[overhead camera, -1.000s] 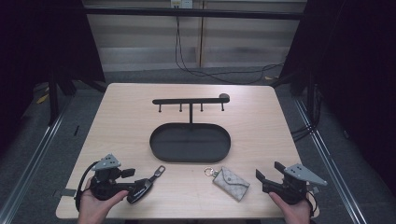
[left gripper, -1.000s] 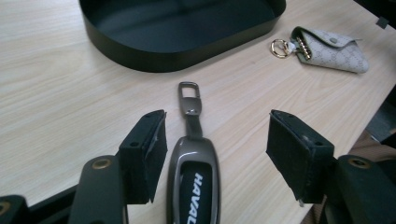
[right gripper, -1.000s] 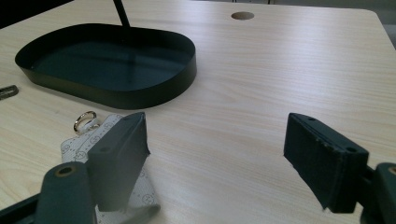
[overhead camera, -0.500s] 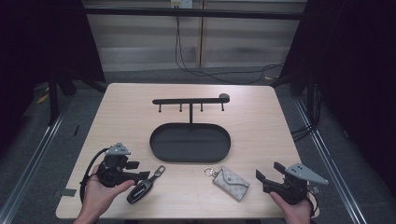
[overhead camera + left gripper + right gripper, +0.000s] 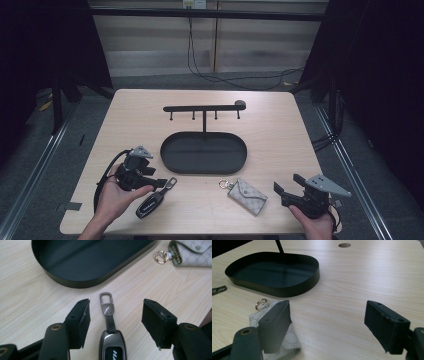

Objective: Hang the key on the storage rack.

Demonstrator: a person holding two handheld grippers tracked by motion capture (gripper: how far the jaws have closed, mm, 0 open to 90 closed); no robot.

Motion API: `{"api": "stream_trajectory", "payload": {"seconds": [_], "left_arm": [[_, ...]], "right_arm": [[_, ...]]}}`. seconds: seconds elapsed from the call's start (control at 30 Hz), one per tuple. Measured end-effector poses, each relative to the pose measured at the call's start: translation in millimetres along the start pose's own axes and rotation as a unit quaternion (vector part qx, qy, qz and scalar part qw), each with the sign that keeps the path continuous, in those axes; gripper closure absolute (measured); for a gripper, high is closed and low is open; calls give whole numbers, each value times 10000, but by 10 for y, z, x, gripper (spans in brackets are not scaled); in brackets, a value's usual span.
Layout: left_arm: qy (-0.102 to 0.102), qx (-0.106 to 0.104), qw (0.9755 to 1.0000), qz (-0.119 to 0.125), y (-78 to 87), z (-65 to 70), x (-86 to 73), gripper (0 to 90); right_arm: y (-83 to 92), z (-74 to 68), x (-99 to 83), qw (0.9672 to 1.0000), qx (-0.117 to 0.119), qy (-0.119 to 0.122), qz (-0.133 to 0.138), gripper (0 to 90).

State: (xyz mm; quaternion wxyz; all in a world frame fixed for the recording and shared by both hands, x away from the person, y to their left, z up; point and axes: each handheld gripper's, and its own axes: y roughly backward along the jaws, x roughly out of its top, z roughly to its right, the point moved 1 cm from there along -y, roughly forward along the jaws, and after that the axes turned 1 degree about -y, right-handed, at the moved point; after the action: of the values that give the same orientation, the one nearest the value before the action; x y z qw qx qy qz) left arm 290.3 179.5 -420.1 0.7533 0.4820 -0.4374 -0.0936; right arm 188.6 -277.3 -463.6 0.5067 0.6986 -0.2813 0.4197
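Left tongs (image 5: 113, 312) standing open near table (image 5: 280, 125) front-left edge, jaws just opening, car key (image 5: 111, 340) lying between, untouched; black tray (image 5: 82, 262) just ahead; right tongs (image 5: 329, 322) gaping open beside key pouch (image 5: 274, 337)

We are seeing a black, glossy key fob (image 5: 113, 350) lying on the pale wood-grain desk (image 5: 280, 125). The oval tray (image 5: 204, 152) is showing matte black, while the key pouch (image 5: 247, 196) is wearing a grey monogram print.
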Motion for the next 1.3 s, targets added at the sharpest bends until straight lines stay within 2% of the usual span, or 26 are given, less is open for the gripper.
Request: {"api": "stream_trajectory", "payload": {"seconds": [0.1,0.23,0.3,0.37,0.43,0.5,0.57,0.6,0.67,0.8,0.87,0.9,0.93,0.97,1.13,1.17,1.2,1.3], "left_arm": [[11,-9,9998,-196,-65,-18,32,398],[-37,25,9981,-620,-173,-38,72,410],[31,-27,9976,-696,-196,-43,96,421],[-39,-13,9967,-809,-220,-33,127,440],[-86,24,9954,-950,-260,-32,160,441],[-25,51,9931,-1170,-322,-58,182,450],[72,-22,9913,-1315,-390,-70,198,456],[72,-22,9913,-1315,-390,-70,198,461],[5,-7,9890,-1476,-429,-60,217,464],[24,-31,9880,-1541,-460,-54,243,478],[-61,-2,9869,-1612,-479,-50,260,494],[-22,11,9871,-1598,-494,-41,260,511],[-86,-6,9861,-1662,-512,-41,262,511],[-66,-9,9845,-1754,-546,-30,262,516],[-86,5,9815,-1914,-623,-33,269,544],[-86,5,9815,-1914,-623,-33,269,547],[-100,-48,9798,-1995,-631,-43,271,547],[-95,-29,9781,-2077,-664,-57,271,566]], "right_arm": [[0,-2,0,10000,13,0,0,210],[-6,-2,0,10000,20,-7,-22,210],[-10,-3,0,10000,26,-17,-25,210],[-13,0,1,10000,35,-11,-47,209],[-12,-1,0,10000,42,-11,-50,208],[-9,-1,1,10000,62,-16,-51,203],[-9,0,0,10000,66,-14,-54,202],[-11,0,0,10000,74,-16,-58,199],[-18,0,0,9999,77,-18,-69,197],[-20,-2,-1,9999,88,0,-89,195],[-19,-3,-2,9999,88,13,-91,195],[-21,-4,-2,9999,96,14,-94,195],[-21,-4,-2,9999,96,14,-94,195],[-25,-6,-3,9999,94,27,-119,195],[-38,-18,-6,9998,117,78,-165,195],[-38,-18,-6,9998,117,78,-165,195],[-40,-17,-6,9998,115,81,-173,195],[-46,-19,-6,9997,120,76,-187,195]]}}
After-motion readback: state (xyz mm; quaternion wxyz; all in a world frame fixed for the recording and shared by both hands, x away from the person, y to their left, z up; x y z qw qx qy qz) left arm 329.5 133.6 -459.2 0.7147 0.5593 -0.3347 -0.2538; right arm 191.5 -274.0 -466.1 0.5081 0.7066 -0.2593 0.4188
